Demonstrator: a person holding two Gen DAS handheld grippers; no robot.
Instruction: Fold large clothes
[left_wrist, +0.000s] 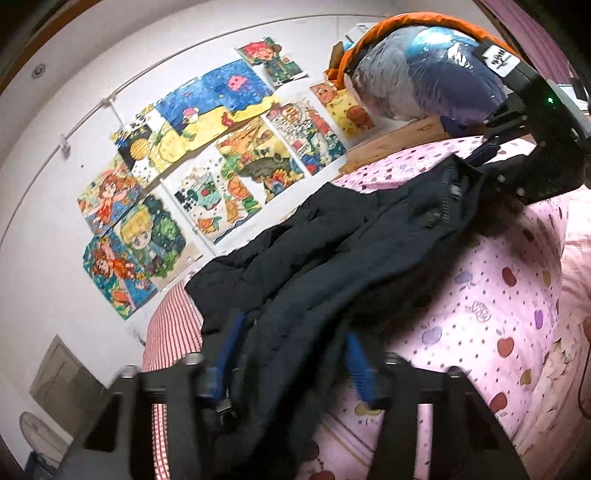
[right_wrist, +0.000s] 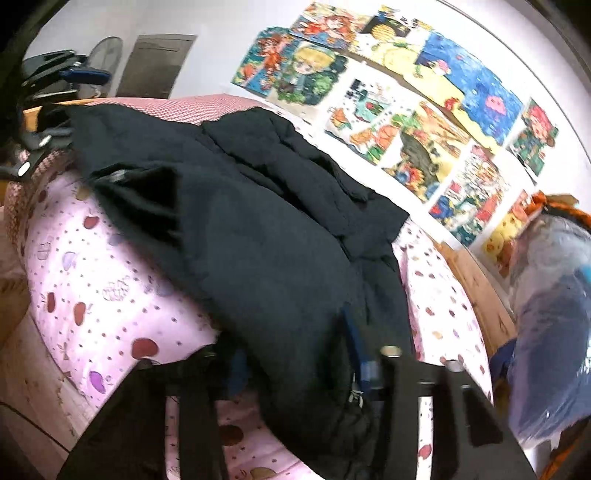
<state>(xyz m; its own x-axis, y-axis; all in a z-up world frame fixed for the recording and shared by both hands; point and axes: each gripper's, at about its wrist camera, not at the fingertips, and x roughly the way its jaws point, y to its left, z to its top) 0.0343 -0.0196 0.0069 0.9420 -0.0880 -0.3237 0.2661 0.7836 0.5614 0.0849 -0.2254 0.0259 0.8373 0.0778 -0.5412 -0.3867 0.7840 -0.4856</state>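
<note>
We hold a black two-finger left gripper (left_wrist: 291, 363) and a black two-finger right gripper (right_wrist: 299, 369), each with blue pads, and each is clamped on an edge of the same large, dark navy padded jacket (left_wrist: 325, 251). The jacket runs straight ahead from both grippers: its long axis stretches from one gripper to the other, so each hand has one end of that edge at its own fingertips and neither is nearer than the other. In the left wrist view the fabric bunches between the blue pads (left_wrist: 360, 373) and slopes away towards the right gripper, which shows as a black frame at the far upper right, gripping the opposite end. In the right wrist view the cloth falls over the fingers and reaches towards the left gripper at the far upper left. The jacket looks thick, soft and quilted, with a stitched seam and rumpled folds; its near edge seems raised off the pink bedspread printed with coloured apples (left_wrist: 491, 295), while the rest lies draped on it, beyond both grippers. Past the jacket, colourful children's drawings (left_wrist: 207, 158) cover the white wall. We judge the coming move carries this held edge across the jacket's body.
</note>
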